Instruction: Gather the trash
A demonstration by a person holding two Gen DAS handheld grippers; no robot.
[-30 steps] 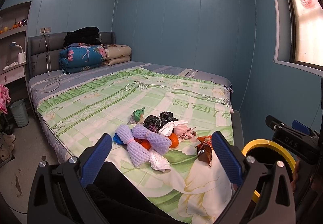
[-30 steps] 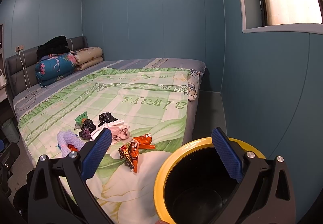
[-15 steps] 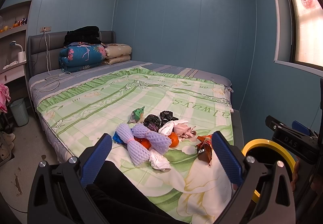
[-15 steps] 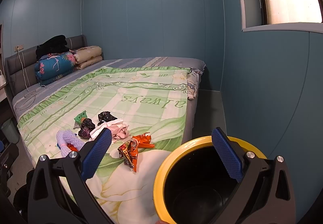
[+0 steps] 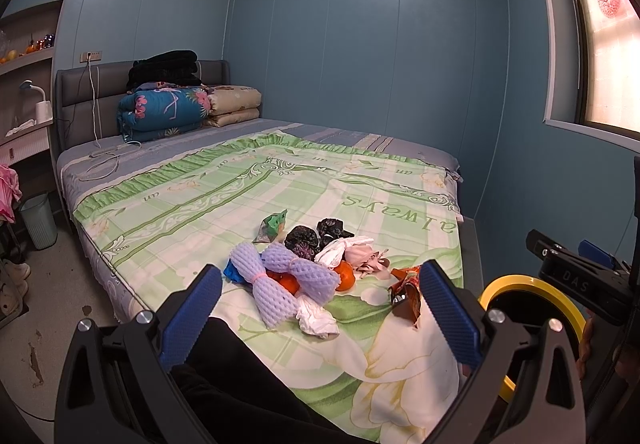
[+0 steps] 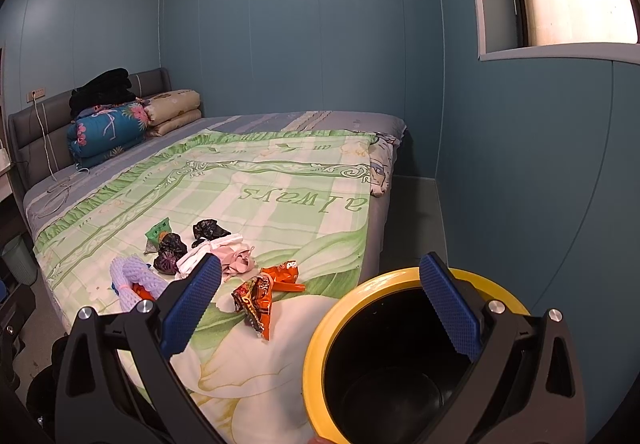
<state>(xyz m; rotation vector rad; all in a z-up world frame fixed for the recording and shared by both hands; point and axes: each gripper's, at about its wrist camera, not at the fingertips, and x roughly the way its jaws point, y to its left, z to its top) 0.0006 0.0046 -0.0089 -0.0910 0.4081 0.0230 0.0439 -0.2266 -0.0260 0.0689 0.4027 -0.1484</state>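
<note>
Here, both grippers, left [image 5: 320, 308] and right [image 6: 320, 304], agape; bin [image 6: 340, 308] mouth up.

Your left gripper [image 5: 320, 308] is held level, its jaws spread wide with nothing between the blue ribbed pads [image 5: 448, 314]. Your right gripper [image 6: 320, 308] is in the same state: jaws wide apart, pads [image 6: 448, 308] empty. In the left wrist view, the right gripper's black body [image 5: 580, 276] sits to the right of the left gripper and slightly ahead of it, well apart from it. Part of your dark-clothed leg [image 5: 240, 372] shows below the left gripper.
</note>
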